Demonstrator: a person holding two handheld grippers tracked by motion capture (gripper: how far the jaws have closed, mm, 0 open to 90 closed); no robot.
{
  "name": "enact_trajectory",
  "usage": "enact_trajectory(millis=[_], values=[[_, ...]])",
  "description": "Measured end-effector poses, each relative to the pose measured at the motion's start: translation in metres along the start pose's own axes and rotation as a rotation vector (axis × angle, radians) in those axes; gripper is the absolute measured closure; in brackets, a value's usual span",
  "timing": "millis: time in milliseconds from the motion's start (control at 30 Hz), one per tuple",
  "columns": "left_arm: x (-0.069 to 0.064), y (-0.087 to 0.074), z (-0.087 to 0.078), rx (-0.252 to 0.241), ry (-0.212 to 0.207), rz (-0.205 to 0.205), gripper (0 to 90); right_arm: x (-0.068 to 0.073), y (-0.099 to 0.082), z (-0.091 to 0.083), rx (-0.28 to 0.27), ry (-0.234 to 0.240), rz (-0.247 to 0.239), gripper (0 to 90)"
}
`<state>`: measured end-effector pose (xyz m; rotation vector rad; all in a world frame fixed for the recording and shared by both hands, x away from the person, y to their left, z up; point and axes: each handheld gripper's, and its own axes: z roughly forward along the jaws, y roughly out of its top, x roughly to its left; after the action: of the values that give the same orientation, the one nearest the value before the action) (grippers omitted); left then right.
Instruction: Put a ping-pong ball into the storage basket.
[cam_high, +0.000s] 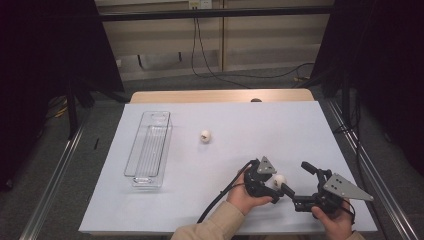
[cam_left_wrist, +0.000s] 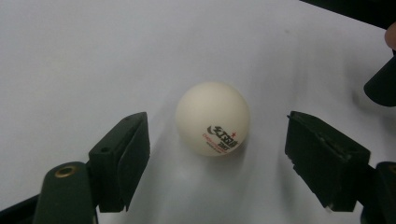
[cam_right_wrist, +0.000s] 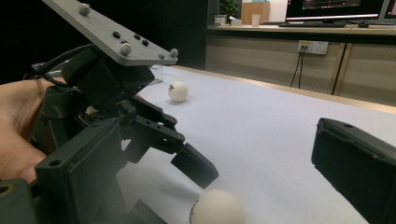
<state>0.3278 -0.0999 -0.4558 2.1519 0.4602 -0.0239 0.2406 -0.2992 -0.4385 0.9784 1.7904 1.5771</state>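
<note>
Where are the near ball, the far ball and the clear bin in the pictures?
near ball (cam_left_wrist: 212, 118), left gripper view, on its white front above the print.
far ball (cam_high: 205, 136), high view, on its middle.
clear bin (cam_high: 131, 159), high view, on its left long wall.

Wooden table (cam_high: 220, 96) under a pale sheet (cam_high: 260, 125). Grey carpet floor (cam_high: 60, 165) around it, metal rails (cam_high: 55, 172) along both sides. Beige panelled wall (cam_high: 160, 35) behind, with a socket (cam_high: 199, 4) and black cables (cam_high: 210, 70) hanging to the floor. Dark curtains (cam_high: 45, 45) left and right. Far counter (cam_right_wrist: 299, 29) carries what looks like 2 monitors (cam_right_wrist: 334, 8).
</note>
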Motion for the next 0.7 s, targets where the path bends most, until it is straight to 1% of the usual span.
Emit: enact_trajectory(millis=[67,100,200,367,467,533,567,700], values=[[0.0004,0.0003,0.0015,0.002,-0.002,0.001,23.3,0.0000,0.0000,0.0000,0.000,0.000,0.000,1.6],[0.0002,0.0006,0.0018,0.007,-0.002,-0.007,23.6,-0.0001,0.0000,-0.0001,0.000,0.000,0.000,1.6],[0.0006,0.0015,0.0024,0.014,0.005,-0.005,26.1,-0.0002,0.0001,-0.0002,-0.001,0.000,0.000,1.6],[0.0012,0.0023,0.0031,0.002,0.007,-0.017,26.7,-0.0002,0.0000,0.0000,0.000,0.000,-0.001,1.6],[0.0007,0.0024,0.0049,0.014,0.003,-0.012,28.4,0.0003,0.0002,0.0000,-0.003,0.001,0.003,1.6],[0.0005,0.0025,0.0057,0.023,-0.001,-0.008,29.2,0.0002,0.0004,-0.0004,-0.003,0.000,-0.003,1.6],[0.0003,0.0023,0.0071,0.029,-0.002,0.005,30.1,0.0001,0.0004,-0.0005,-0.004,-0.002,0.001,1.5],[-0.0004,0.0020,0.0090,0.023,0.002,0.005,32.2,-0.0003,0.0004,-0.0007,-0.003,-0.002,0.002,1.5]])
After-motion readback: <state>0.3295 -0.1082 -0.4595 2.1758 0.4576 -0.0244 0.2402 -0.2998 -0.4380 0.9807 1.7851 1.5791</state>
